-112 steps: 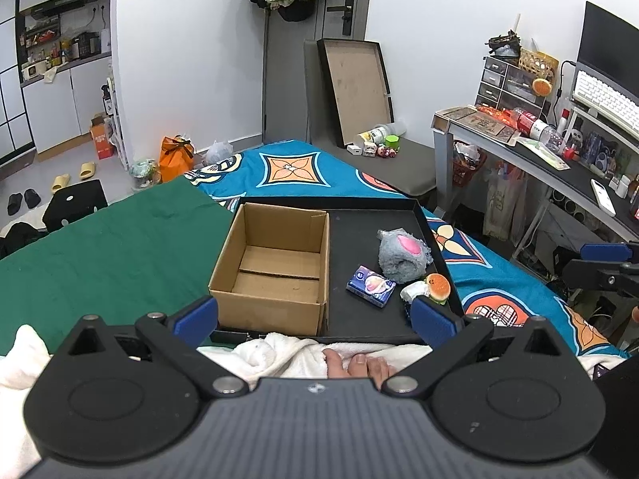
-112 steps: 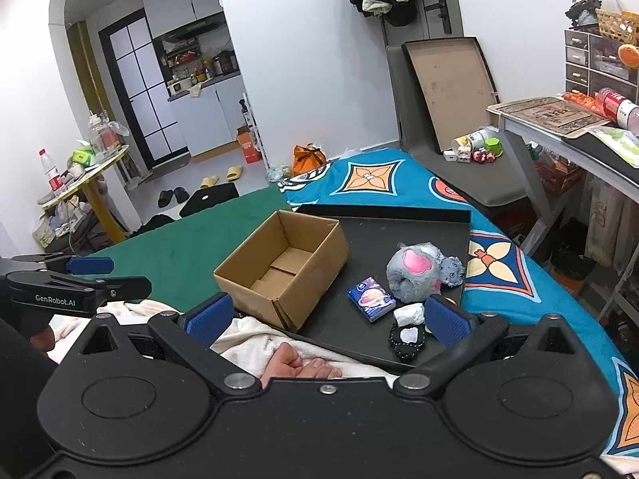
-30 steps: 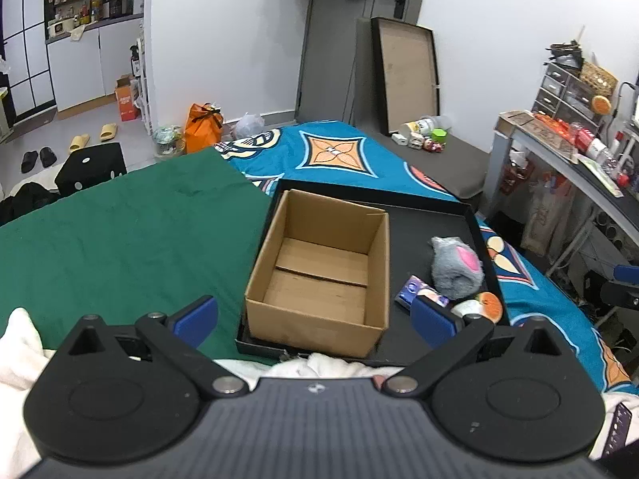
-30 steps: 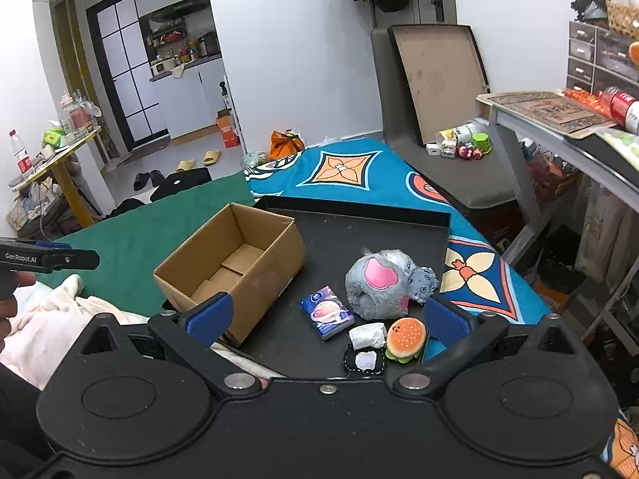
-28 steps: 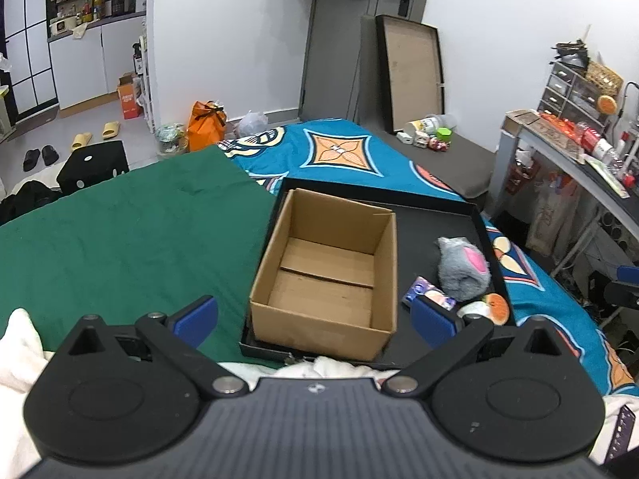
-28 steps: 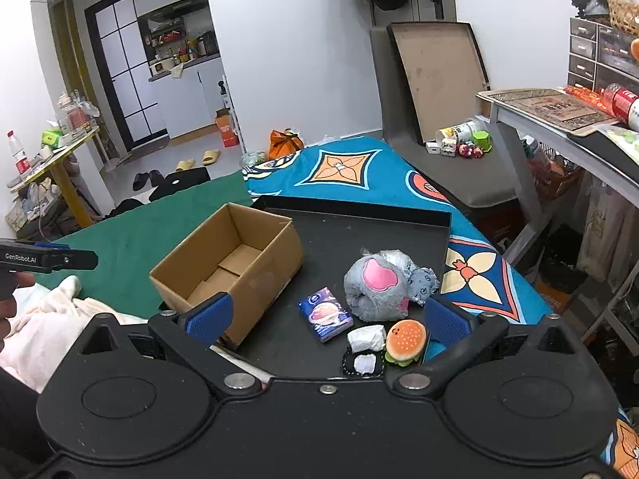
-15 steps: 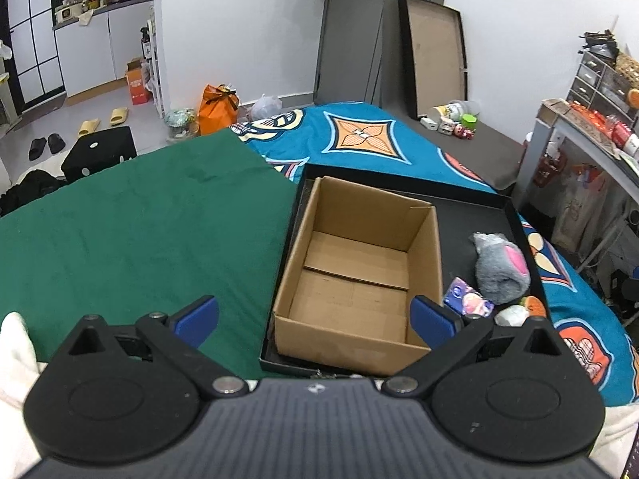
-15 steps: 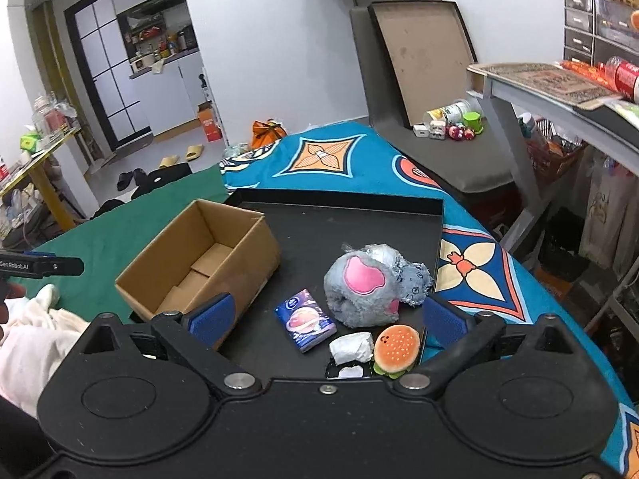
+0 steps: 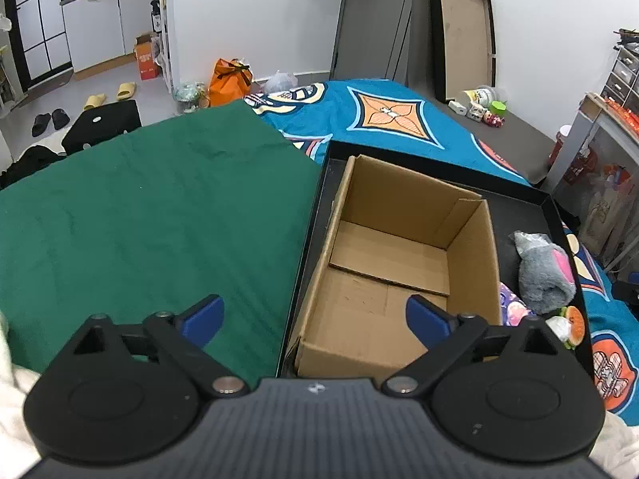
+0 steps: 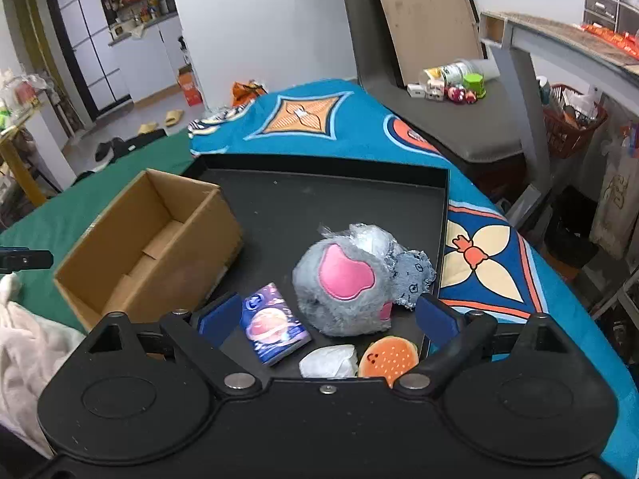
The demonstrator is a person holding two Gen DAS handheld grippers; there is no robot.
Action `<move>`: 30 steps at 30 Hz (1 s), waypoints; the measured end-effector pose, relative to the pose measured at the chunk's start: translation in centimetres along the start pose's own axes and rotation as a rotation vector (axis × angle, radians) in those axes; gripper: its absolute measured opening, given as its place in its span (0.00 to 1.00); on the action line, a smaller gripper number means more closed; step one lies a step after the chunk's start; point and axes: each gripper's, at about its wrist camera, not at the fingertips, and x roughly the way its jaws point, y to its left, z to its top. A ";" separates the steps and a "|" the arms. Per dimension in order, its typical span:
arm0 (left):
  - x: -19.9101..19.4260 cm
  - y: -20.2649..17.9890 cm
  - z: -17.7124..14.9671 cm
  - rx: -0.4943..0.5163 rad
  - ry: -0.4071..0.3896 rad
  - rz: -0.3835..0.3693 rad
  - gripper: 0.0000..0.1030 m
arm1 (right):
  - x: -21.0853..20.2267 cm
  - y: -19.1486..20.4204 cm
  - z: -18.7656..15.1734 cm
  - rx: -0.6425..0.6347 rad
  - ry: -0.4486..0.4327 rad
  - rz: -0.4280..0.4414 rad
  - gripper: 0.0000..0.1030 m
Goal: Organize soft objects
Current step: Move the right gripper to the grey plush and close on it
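Observation:
An empty cardboard box [image 9: 399, 263] [image 10: 151, 247] stands on the left of a black tray [image 10: 319, 199] [image 9: 519, 203]. Right of it lie a grey plush with a pink patch [image 10: 343, 283] [image 9: 543, 267], a small purple pack [image 10: 273, 323] [image 9: 513, 311], a burger toy [image 10: 387, 359] [image 9: 573, 321], a white wad [image 10: 329, 361] and a patterned cloth [image 10: 413, 273]. My right gripper [image 10: 327, 315] is open just above the plush and pack. My left gripper [image 9: 313, 315] is open over the box's near left edge.
The tray rests on a bed with a green cloth [image 9: 151, 207] and a blue patterned cover [image 10: 327, 123]. A desk [image 10: 567, 48] stands at the right. A framed board [image 9: 463, 36] leans on the back wall. A white towel [image 10: 24, 343] lies at the near left.
Both grippers have moved forward and down towards the tray. The left one now hangs over the box's edge, the right one close over the plush and pack. Nothing was picked up.

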 end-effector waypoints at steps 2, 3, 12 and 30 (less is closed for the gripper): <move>1.0 0.0 0.1 -0.013 0.011 0.003 0.90 | 0.9 -0.1 0.2 0.008 0.007 0.003 0.91; 1.4 0.0 0.2 -0.017 0.016 0.003 0.89 | 1.4 -0.2 0.3 0.012 0.010 0.003 0.91; 5.3 -0.3 0.6 -0.036 0.055 0.008 0.72 | 4.2 -1.0 1.1 0.023 0.042 -0.010 0.91; 9.0 -1.7 -0.1 0.010 0.169 0.047 0.40 | 8.5 -2.1 -2.4 0.258 -0.024 -0.069 0.98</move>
